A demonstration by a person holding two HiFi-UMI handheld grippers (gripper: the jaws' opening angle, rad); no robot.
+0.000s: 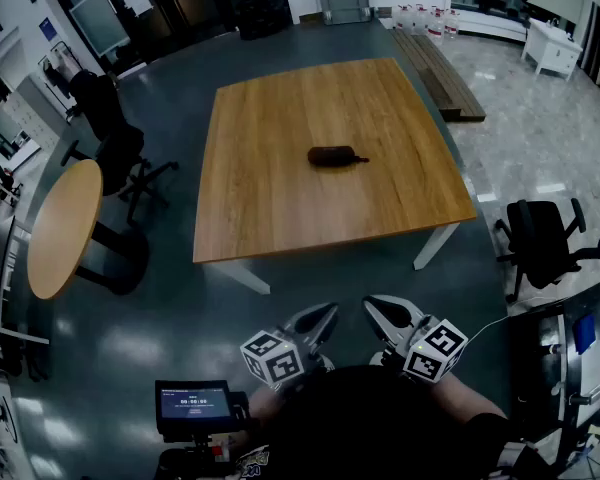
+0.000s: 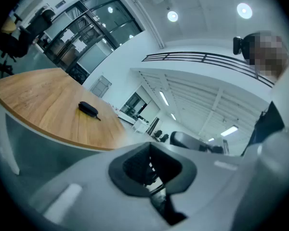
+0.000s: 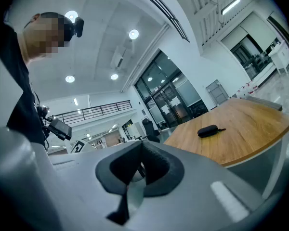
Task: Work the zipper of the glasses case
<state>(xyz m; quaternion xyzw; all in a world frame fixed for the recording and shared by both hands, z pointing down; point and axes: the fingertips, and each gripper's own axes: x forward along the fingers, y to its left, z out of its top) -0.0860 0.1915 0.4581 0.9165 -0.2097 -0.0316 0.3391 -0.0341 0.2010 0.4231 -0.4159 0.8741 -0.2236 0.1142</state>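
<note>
The glasses case [image 1: 334,156] is being left lying near the middle of the square wooden counter [image 1: 270,218], with its long side running across the head view and a short pull tab [image 1: 361,158] sticking out at its right end. Whether the zipper is done up cannot be told from this far off. The left hand-held gripper [image 1: 325,318] and the right hand-held gripper [image 1: 377,310] are being held side by side close to the person's body, at the bottom of the head view, well apart from the counter and the case. In each gripper view the jaws are being held pressed together with nothing between them, and the case is being shown small on the counter beyond. A round wooden table [image 1: 62,228] and a black office chair [image 1: 115,138] are being shown on the floor left of the counter, and a second chair [image 1: 542,240] to its right.
</note>
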